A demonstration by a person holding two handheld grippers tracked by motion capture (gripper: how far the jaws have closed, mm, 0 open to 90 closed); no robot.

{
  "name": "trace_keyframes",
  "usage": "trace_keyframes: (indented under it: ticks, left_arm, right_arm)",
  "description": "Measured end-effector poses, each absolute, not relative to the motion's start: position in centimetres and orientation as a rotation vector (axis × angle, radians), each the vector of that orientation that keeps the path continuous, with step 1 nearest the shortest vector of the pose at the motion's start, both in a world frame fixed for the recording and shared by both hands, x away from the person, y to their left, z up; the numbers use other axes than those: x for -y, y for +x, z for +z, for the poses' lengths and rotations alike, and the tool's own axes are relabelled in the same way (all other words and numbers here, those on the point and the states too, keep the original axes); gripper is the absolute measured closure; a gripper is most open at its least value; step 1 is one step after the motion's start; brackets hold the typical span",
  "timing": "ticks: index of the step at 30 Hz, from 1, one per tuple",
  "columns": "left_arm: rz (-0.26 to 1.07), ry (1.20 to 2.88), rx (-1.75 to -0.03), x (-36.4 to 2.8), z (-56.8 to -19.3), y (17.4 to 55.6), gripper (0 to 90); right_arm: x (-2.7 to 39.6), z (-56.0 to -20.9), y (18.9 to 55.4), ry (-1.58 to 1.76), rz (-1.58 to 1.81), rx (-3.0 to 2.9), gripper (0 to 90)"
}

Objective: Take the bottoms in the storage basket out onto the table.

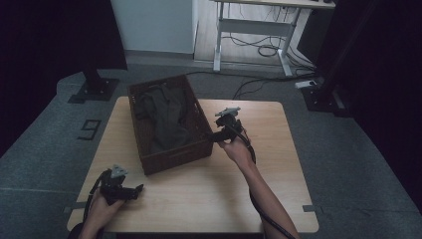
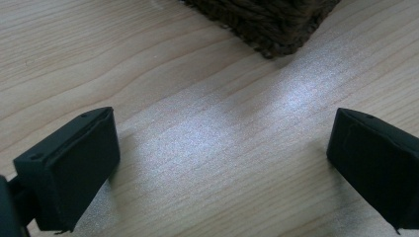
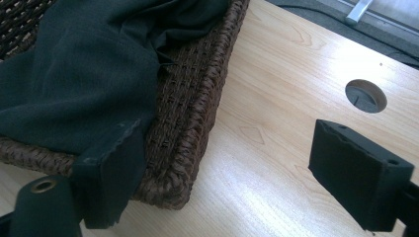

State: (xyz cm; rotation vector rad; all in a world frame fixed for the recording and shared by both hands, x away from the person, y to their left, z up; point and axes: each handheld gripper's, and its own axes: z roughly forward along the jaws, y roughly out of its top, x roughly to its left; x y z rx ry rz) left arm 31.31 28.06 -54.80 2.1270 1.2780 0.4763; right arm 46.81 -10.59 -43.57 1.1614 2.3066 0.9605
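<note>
A brown woven basket (image 1: 171, 152) stands on the left half of the wooden table (image 1: 259, 199), with a dark green cloth (image 1: 166, 114) bunched inside it. My right gripper (image 1: 215, 138) is at the basket's right wall. In the right gripper view its jaws (image 3: 230, 138) stand open. One is by the basket rim (image 3: 197, 113) where the cloth (image 3: 74, 84) drapes, the other over bare table. My left gripper (image 1: 137, 189) rests near the table's front left corner. It (image 2: 222, 128) is open over bare wood, with the basket's corner (image 2: 267, 24) ahead.
A round hole (image 3: 366, 96) is cut in the table top beyond the right gripper. A desk frame (image 1: 249, 30) and cables (image 1: 263, 50) lie on the floor behind the table. Dark stands (image 1: 94, 84) flank it.
</note>
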Motion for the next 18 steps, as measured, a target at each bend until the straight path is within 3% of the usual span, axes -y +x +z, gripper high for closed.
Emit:
trace_keyframes:
  ticks: [11, 18]
  left_arm:
    - [0.476, 2.127, -1.278, -28.1, -54.8, 31.3, 0.0]
    - [0.477, 2.127, -1.278, -28.1, -54.8, 31.3, 0.0]
  right_arm:
    - [11.7, -43.6, 46.7, 1.196, 0.996, -2.327, 22.9]
    - [12.8, -43.5, 46.7, 1.214, 1.029, -2.361, 35.0]
